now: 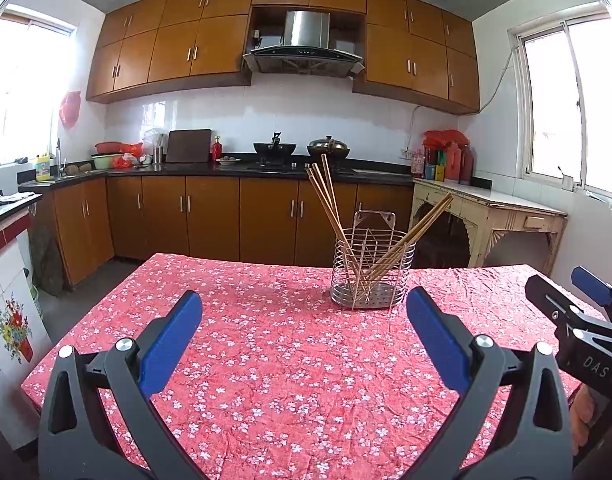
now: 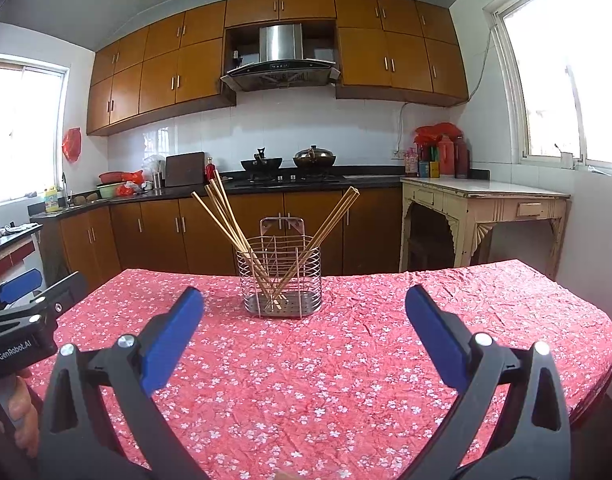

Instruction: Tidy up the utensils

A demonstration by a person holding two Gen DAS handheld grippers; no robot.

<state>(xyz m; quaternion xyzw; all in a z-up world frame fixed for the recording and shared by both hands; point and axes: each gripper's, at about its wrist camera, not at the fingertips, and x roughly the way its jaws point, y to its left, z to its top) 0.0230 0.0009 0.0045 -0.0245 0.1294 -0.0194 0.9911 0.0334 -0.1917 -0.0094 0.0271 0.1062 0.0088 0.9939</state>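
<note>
A wire utensil basket (image 1: 372,270) (image 2: 281,270) stands near the far edge of the table (image 1: 265,360) (image 2: 326,360), which wears a red flowered cloth. Several wooden chopsticks (image 1: 326,200) (image 2: 221,212) lean left inside it, and a few more chopsticks (image 1: 420,224) (image 2: 332,220) lean right. My left gripper (image 1: 303,312) hovers open over the cloth, well short of the basket, nothing between its blue pads. My right gripper (image 2: 303,312) is likewise open and empty, facing the basket from nearer. Each gripper shows at the edge of the other's view, held by a hand.
Beyond the table run brown kitchen cabinets (image 1: 209,216) with a black counter, two woks (image 1: 274,148) on the stove and a range hood above. A cream side table (image 1: 490,216) (image 2: 486,208) stands at the right under a window.
</note>
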